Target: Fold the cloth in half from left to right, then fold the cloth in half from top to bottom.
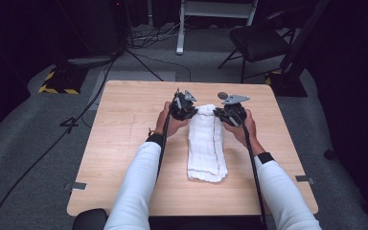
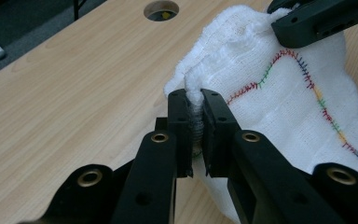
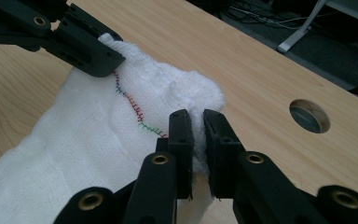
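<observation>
A folded white cloth with a multicoloured stitched line lies lengthwise on the wooden table. Its far end is lifted off the tabletop. My left gripper is shut on the far left corner of the cloth, a ridge of fabric pinched between its pads. My right gripper is shut on the far right corner of the cloth. In the left gripper view my left gripper faces the other gripper's jaw at top right. In the right gripper view my right gripper faces the other one at top left.
A round hole pierces the tabletop near its far edge, also seen as a hole from the left. Beyond the table stand a black chair, a white stand leg and cables on grey carpet.
</observation>
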Available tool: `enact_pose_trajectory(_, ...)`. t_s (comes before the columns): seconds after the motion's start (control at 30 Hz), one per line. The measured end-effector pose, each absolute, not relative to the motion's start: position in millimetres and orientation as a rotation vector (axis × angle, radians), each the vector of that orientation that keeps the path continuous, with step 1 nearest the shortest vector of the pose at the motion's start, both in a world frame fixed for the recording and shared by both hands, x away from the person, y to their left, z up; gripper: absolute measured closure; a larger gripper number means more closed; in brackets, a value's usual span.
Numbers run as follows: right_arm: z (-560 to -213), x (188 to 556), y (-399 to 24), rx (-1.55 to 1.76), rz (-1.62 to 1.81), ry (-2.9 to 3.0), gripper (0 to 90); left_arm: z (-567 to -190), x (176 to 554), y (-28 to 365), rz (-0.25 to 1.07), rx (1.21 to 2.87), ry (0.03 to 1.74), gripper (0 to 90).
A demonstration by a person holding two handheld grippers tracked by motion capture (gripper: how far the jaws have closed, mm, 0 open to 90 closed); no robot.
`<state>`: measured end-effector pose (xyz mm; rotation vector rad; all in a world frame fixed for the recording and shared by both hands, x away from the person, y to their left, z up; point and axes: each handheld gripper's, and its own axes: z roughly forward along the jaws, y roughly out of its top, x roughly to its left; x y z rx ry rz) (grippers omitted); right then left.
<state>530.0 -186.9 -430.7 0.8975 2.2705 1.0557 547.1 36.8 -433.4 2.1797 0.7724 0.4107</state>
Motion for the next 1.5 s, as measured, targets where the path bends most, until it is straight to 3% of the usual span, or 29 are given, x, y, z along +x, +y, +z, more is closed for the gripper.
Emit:
enact_pose_trajectory(0.47,-426.3,509.7,-195.1,0.833,1.146,2.302,82.3,-426.8,528.2,49.9,0.329,2.145,0.71,83.0)
enact_pose_trajectory(1.0,-414.8,473.5,-206.3,0.708,1.253,2.364,82.3,-413.5,478.7,60.3,0.296,2.146,0.564,83.0)
enact_pose_trajectory(1.5,-426.1,438.0,-217.7,0.6,1.298,2.468,82.3,-426.9,437.1,61.7,0.272,2.204,0.447,82.4)
